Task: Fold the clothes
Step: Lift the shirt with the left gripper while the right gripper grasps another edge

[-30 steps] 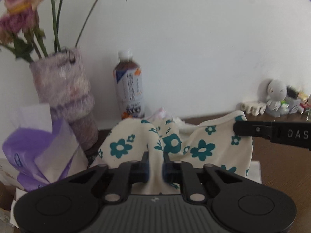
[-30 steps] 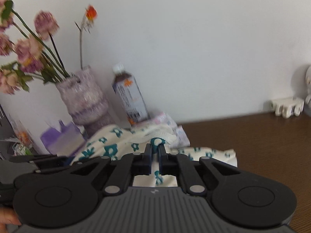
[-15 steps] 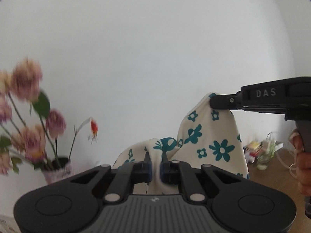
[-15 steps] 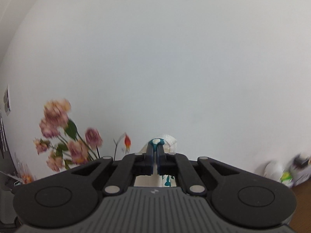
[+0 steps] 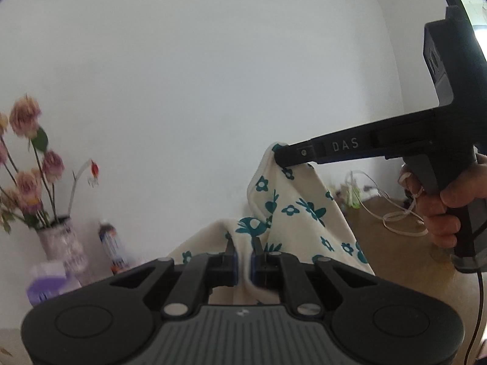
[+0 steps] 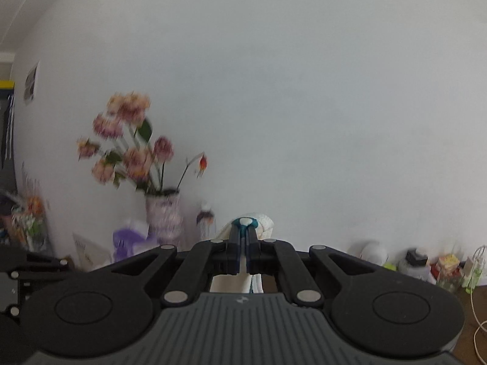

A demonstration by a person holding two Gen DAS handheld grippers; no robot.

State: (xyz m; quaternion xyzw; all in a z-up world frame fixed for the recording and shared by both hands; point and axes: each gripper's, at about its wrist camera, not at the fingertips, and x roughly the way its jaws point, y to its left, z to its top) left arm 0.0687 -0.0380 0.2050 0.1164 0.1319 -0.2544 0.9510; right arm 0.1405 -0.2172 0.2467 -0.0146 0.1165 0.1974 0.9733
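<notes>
A cream garment with teal flowers hangs in the air between both grippers, well above the brown table. My left gripper is shut on one edge of it, cloth bunched between the pads. In the left wrist view the right gripper comes in from the right, held by a hand, and pinches the garment's upper corner. In the right wrist view the right gripper is shut on a small fold of the garment; the rest hangs hidden below its body.
A vase of pink flowers, a drink bottle and purple tissue stand at the back left by the white wall. Small bottles and a white figure line the back right. A white cable lies on the table.
Both grippers have lifted the garment off the table and high into the air. The cameras now look at the wall, and the vase and bottle sit lower in view.
</notes>
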